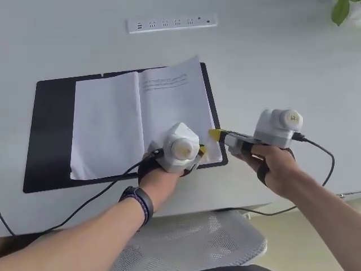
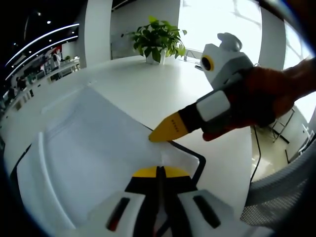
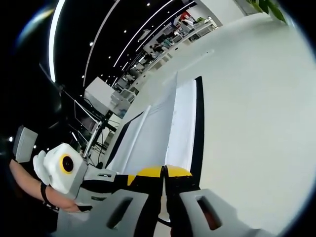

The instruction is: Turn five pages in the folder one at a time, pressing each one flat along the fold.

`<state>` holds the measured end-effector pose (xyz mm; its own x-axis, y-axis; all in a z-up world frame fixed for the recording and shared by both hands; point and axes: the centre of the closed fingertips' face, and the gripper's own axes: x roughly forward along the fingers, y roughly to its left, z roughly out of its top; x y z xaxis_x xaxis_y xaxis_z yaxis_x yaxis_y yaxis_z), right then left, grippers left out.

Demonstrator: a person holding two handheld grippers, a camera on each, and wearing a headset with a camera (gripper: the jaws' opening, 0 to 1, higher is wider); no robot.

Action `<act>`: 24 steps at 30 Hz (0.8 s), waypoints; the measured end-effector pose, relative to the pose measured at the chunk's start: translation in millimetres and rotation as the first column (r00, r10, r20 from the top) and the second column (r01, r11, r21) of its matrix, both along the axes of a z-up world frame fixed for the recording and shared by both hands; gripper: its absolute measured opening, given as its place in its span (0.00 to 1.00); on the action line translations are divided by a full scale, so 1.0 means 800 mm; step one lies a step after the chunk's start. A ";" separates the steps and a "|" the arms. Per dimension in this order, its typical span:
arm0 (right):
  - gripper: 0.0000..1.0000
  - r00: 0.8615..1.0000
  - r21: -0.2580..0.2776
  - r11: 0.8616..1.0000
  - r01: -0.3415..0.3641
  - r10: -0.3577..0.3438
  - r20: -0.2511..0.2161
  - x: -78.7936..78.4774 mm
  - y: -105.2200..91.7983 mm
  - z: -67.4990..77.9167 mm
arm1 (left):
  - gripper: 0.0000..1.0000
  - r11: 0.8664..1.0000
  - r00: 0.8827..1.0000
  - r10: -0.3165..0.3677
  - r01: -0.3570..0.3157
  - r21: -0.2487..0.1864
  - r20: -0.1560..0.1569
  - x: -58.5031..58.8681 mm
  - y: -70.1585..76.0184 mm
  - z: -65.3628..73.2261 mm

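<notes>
An open folder (image 1: 51, 135) lies flat on the white counter (image 1: 271, 62). The left claw (image 1: 201, 151), jaws pressed together, sits at the right page's (image 1: 169, 101) bottom corner. Just beside it, the right claw (image 1: 216, 134), likewise narrow, points at the folder's right edge.

legible text: none | right page (image 1: 175, 107) of folder (image 1: 51, 130) — printed lines (image 1: 163, 82) are sitting toward its 12 o'clock edge, blurring too small to read | power strip (image 1: 172, 23) at 12 o'clock — markings are not resolving
</notes>
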<state>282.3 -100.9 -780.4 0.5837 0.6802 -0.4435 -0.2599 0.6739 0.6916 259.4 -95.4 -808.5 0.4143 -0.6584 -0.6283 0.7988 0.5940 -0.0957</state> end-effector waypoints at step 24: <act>0.00 0.999 0.058 0.997 0.047 -0.046 -0.015 0.000 -0.006 0.017 | 0.34 0.999 0.999 -0.041 0.040 -0.029 -0.024 -0.016 0.028 0.038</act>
